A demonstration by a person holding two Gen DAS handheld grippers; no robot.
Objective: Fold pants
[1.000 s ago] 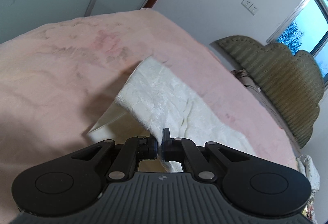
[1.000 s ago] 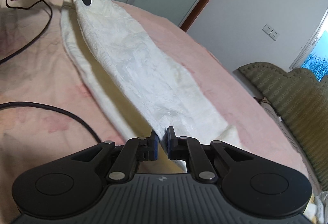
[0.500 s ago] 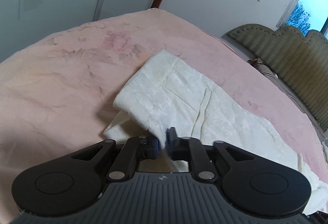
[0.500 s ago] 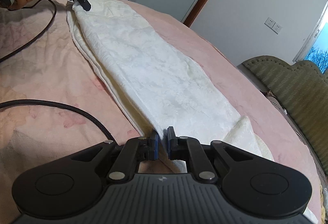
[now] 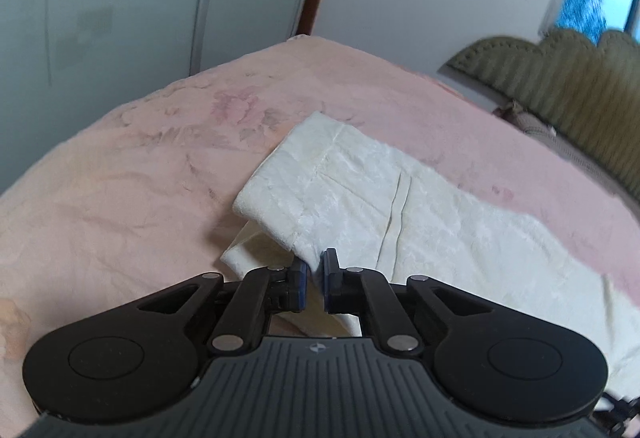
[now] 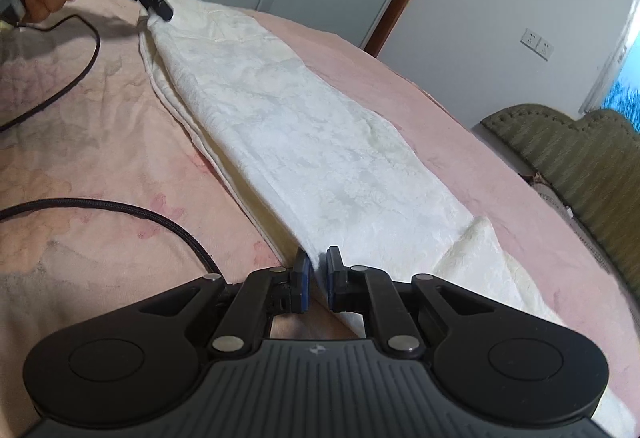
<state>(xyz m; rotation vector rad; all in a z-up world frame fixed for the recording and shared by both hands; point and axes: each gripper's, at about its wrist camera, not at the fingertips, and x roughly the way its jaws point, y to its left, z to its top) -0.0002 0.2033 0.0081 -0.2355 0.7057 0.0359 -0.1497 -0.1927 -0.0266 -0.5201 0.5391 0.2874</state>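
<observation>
The white pants (image 6: 304, 141) are laid on the pink bedspread (image 6: 100, 173), already doubled lengthwise with one leg over the other. In the right wrist view, the long axis is seen running from the near hem at 6 o'clock to the waist at 11 o'clock. The hem is pinched by the right gripper (image 6: 316, 272), its pads nearly together on the cloth; the waist corner is clamped by the left gripper (image 5: 314, 274), whose pads are likewise closed on fabric. The lengthwise fold is judged as being settled flat. Next, one end would need to be carried over toward the other, with the edges kept aligned.
</observation>
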